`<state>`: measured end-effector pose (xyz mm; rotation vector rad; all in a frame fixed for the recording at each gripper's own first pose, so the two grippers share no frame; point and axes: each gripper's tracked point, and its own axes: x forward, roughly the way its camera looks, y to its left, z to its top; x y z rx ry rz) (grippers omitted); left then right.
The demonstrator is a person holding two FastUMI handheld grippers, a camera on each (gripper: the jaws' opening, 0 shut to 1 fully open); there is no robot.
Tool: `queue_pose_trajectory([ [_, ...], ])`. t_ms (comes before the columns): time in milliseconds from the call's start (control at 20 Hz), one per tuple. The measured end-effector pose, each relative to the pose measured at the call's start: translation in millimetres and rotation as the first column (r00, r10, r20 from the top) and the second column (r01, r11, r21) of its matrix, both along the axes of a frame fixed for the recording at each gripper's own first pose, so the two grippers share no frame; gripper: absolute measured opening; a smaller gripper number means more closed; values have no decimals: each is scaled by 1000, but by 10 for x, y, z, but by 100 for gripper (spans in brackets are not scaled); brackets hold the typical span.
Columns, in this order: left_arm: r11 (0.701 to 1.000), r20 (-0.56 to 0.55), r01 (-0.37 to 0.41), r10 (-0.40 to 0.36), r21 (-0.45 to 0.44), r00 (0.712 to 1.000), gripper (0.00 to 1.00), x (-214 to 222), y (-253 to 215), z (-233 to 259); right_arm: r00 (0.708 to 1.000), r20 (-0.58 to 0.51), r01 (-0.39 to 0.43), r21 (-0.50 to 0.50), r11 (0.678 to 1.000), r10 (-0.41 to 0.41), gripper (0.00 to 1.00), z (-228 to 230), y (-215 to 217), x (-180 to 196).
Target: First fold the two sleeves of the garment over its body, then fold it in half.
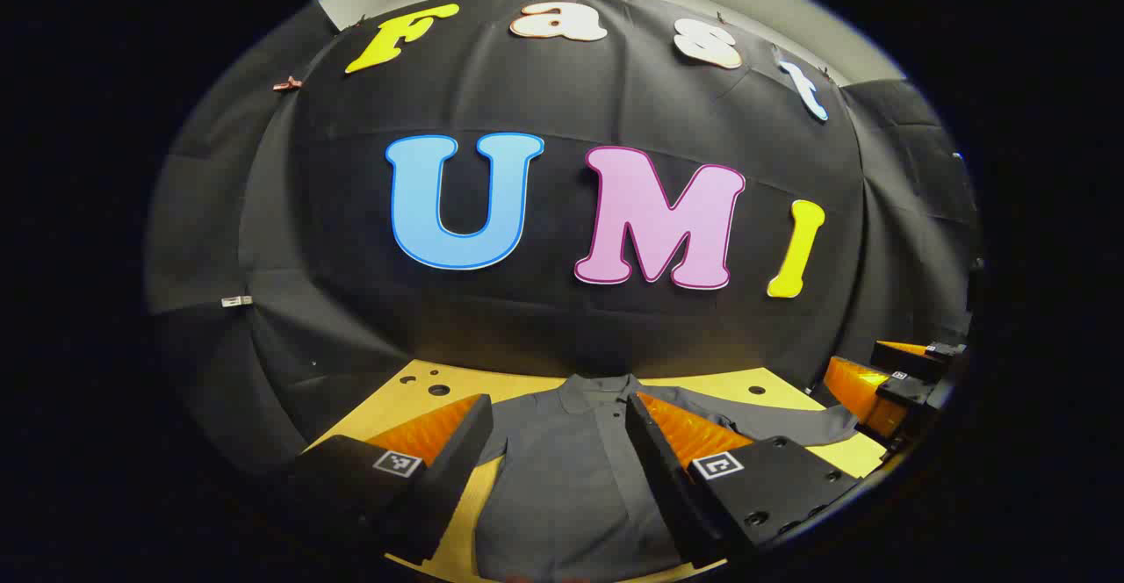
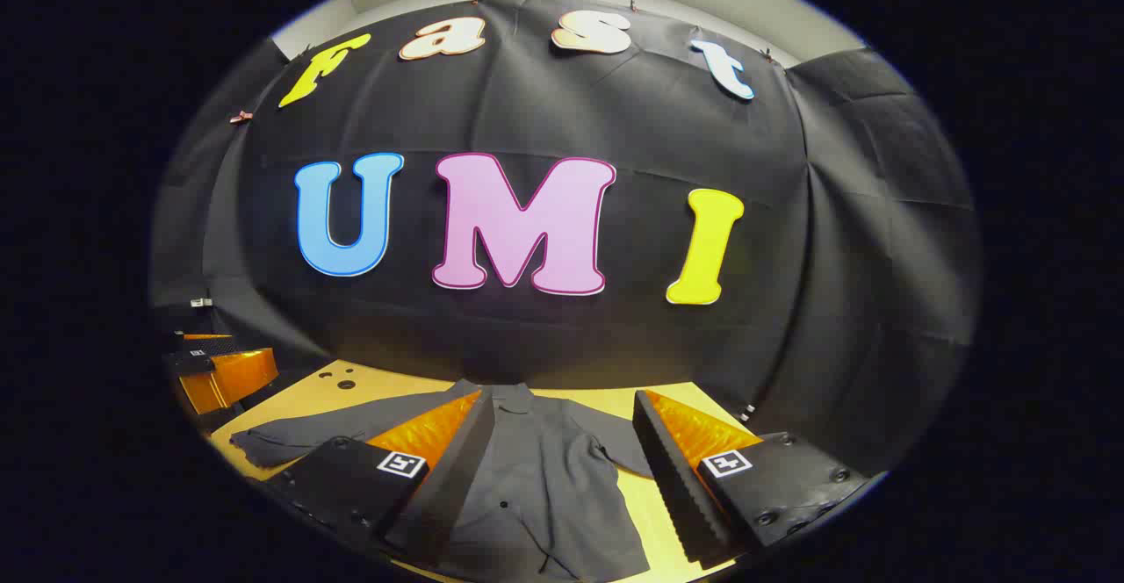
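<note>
Garment: I am looking at a grey collared shirt (image 1: pixel 562 478) lying flat on the yellow table (image 1: pixel 413 390), collar toward the booth wall, body running back toward me.
Sleeves: in the left gripper view one sleeve (image 1: pixel 790 425) is lying stretched out sideways across the table toward the other tool. In the right gripper view a sleeve (image 2: pixel 334 434) is spreading out to the left, and a short flap of cloth on the other side is ending near my right finger. Neither looks folded over the body yet.
Handling: I am judging it soft, light and limp, so it will sag and drag rather than hold a shape. The thin cloth may need a pinch close against the table.
Where to grip: I am thinking the cuff end of each sleeve is the best hold, then the hem or shoulders for the halving fold.
Left tool: the left tool (image 1: pixel 562 460) is hovering above the shirt body with its fingers spread wide, holding nothing.
Right tool: the right tool (image 2: pixel 562 460) is hanging over the shirt with fingers apart and empty. It also shows at the right edge of the left gripper view.
Containers: I am seeing none on the table.
Stage: I am judging the first sleeve fold not yet begun.
</note>
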<state>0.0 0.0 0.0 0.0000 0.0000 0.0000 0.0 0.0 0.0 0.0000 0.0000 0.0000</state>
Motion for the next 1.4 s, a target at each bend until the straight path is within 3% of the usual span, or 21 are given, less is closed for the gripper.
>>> queue_pose_trajectory([
  [300,1000,-27,-28,28,-2,999,96,210,-16,-77,997,-80,4,7,1000,-3,98,-199,-81,291],
  [900,998,-37,-62,62,3,997,96,414,-100,-141,996,-84,-6,2,1000,6,98,-339,-264,643],
  [1050,997,-52,-80,81,11,995,96,448,-113,-199,993,-113,34,-47,998,-39,98,-459,-480,752],
  [1400,995,-82,-95,96,16,992,96,516,-135,-266,966,-199,166,-9,986,-165,98,-739,-1197,931],
])
